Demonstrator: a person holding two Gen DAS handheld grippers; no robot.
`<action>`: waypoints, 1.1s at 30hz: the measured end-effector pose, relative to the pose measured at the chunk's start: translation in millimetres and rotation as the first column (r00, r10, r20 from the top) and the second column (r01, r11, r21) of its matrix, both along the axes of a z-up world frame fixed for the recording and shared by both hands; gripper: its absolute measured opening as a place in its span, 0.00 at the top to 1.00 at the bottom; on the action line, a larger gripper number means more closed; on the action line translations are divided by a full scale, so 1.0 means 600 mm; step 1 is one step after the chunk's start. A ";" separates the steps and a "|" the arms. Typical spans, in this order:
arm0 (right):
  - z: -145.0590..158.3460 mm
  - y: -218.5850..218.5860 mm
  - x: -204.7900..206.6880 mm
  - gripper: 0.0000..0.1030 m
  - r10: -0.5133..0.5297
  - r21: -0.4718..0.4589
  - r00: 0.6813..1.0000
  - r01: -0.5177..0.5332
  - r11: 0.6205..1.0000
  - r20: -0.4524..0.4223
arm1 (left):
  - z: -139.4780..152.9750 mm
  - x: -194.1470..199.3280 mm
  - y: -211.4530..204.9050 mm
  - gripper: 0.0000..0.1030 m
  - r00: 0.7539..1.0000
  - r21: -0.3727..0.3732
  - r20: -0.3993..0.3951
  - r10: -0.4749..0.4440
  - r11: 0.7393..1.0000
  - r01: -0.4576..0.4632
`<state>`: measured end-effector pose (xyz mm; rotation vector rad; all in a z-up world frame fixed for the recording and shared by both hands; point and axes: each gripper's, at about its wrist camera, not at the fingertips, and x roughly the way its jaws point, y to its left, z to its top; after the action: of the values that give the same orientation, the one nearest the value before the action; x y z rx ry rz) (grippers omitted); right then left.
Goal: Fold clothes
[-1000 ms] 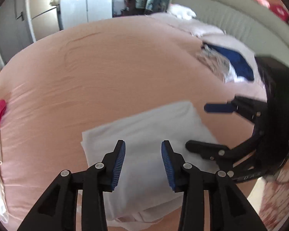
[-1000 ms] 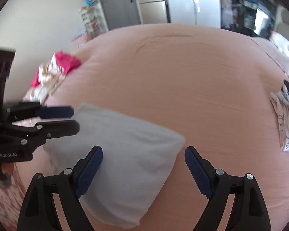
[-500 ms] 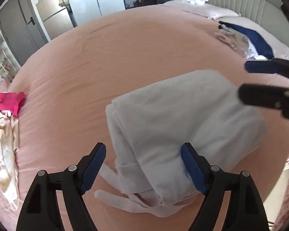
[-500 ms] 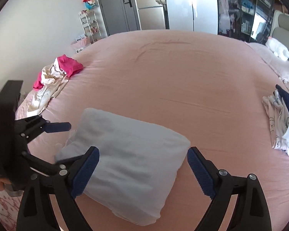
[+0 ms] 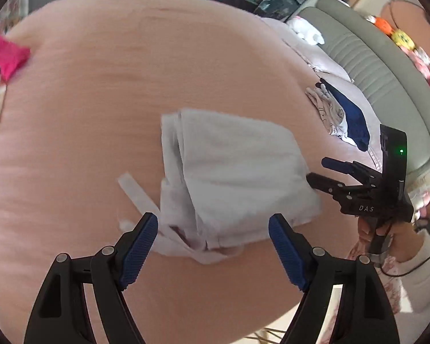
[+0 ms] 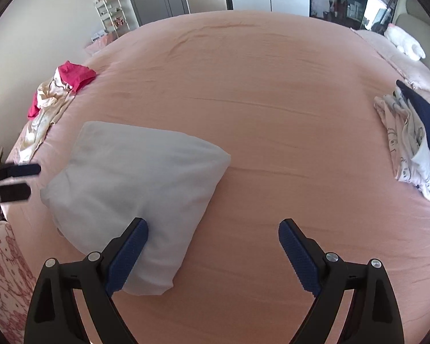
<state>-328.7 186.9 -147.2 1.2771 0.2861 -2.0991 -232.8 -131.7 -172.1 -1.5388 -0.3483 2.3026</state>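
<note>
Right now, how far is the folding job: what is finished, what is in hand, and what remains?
Done: the white garment lies folded into a compact bundle on the pink bed, ties trailing. In hand: nothing; the left gripper and right gripper are both open. Left: the pink-and-cream pile and the navy-and-print pile look unfolded.

One folded white garment (image 6: 134, 189) lies on one pink bed (image 6: 258, 91), ahead of the jaws in both views, with two loose white ties (image 5: 136, 192) trailing from its near end in the left wrist view. Two other heaps of clothes show: one pink-and-cream heap (image 6: 57, 91) far left of the right gripper's jaws, and one navy-and-patterned heap (image 6: 415, 140) far to their right. Two grippers are counted, left gripper (image 5: 213, 253) and right gripper (image 6: 213, 253), each with two blue-padded jaws. One white plush toy (image 6: 405, 41) sits beyond.
</note>
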 end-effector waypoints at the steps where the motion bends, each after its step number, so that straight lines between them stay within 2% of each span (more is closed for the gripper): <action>1: -0.003 0.001 -0.003 0.10 -0.001 -0.003 1.000 0.001 1.000 0.007 | -0.010 0.010 0.005 0.23 0.999 -0.020 0.017 0.037 0.999 -0.037; 3: -0.004 0.004 -0.008 0.10 -0.005 -0.004 1.000 0.005 1.000 0.009 | -0.026 0.023 0.017 0.29 0.996 -0.032 0.041 0.080 0.996 -0.079; 5: 0.001 0.017 -0.013 0.10 -0.010 -0.001 1.000 0.010 1.000 0.010 | -0.033 0.019 0.020 0.48 0.994 0.000 0.038 0.103 0.995 -0.103; 7: 0.002 0.020 -0.014 0.10 -0.016 0.001 1.000 0.016 1.000 0.014 | -0.022 0.023 0.027 0.59 0.993 0.048 0.014 0.119 0.992 -0.119; 9: 0.004 0.034 -0.015 0.10 -0.024 -0.003 1.000 0.024 1.000 0.016 | -0.022 0.020 0.023 0.59 0.988 0.128 0.038 0.151 0.980 -0.154; 10: 0.005 0.042 -0.017 0.10 -0.028 -0.006 0.999 0.028 1.000 0.018 | -0.023 0.018 0.014 0.59 0.983 0.187 0.062 0.175 0.965 -0.184; 13: 0.002 0.045 -0.017 0.10 -0.034 -0.004 0.999 0.034 0.999 0.035 | -0.034 0.014 0.007 0.59 0.970 0.274 0.113 0.216 0.931 -0.240; 16: 0.003 0.048 -0.018 0.10 -0.043 -0.012 0.998 0.043 0.999 0.037 | -0.045 0.010 -0.001 0.58 0.953 0.356 0.166 0.252 0.886 -0.296; 19: 0.008 0.054 -0.021 0.10 -0.064 -0.035 0.998 0.065 0.997 0.027 | -0.056 0.006 -0.009 0.58 0.933 0.431 0.223 0.281 0.831 -0.353; 22: 0.013 0.061 -0.039 0.10 -0.095 -0.074 0.995 0.095 0.993 0.000 | -0.067 0.002 -0.016 0.58 0.910 0.498 0.281 0.303 0.765 -0.408; 25: -0.002 0.022 -0.056 0.10 -0.045 -0.028 0.998 0.046 0.999 0.039 | -0.077 -0.002 -0.024 0.58 0.885 0.555 0.339 0.319 0.692 -0.462; 28: 0.003 0.022 -0.050 0.10 -0.034 -0.034 0.999 0.035 0.999 0.034 | -0.065 -0.005 -0.017 0.59 0.885 0.556 0.301 0.354 0.689 -0.465; 30: -0.001 0.011 -0.030 0.10 -0.033 -0.037 0.998 0.035 0.999 0.045 | -0.052 -0.003 -0.005 0.59 0.886 0.510 0.248 0.392 0.724 -0.464; 31: 0.003 0.015 -0.026 0.10 -0.035 -0.040 0.998 0.037 0.999 0.050 | -0.045 -0.001 0.002 0.69 0.885 0.487 0.220 0.410 0.740 -0.464; 32: 0.006 0.018 -0.023 0.10 -0.037 -0.042 0.998 0.039 0.998 0.054 | -0.038 0.000 0.008 0.86 0.885 0.461 0.191 0.425 0.757 -0.463; 33: 0.011 0.030 0.003 0.10 -0.035 -0.042 0.998 0.038 0.998 0.056 | -0.025 -0.002 0.020 0.86 0.891 0.416 0.157 0.426 0.790 -0.451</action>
<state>-326.8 205.1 -140.4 1.3210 0.1935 -2.0858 -234.2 -119.6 -187.3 -1.3857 -1.2768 2.2693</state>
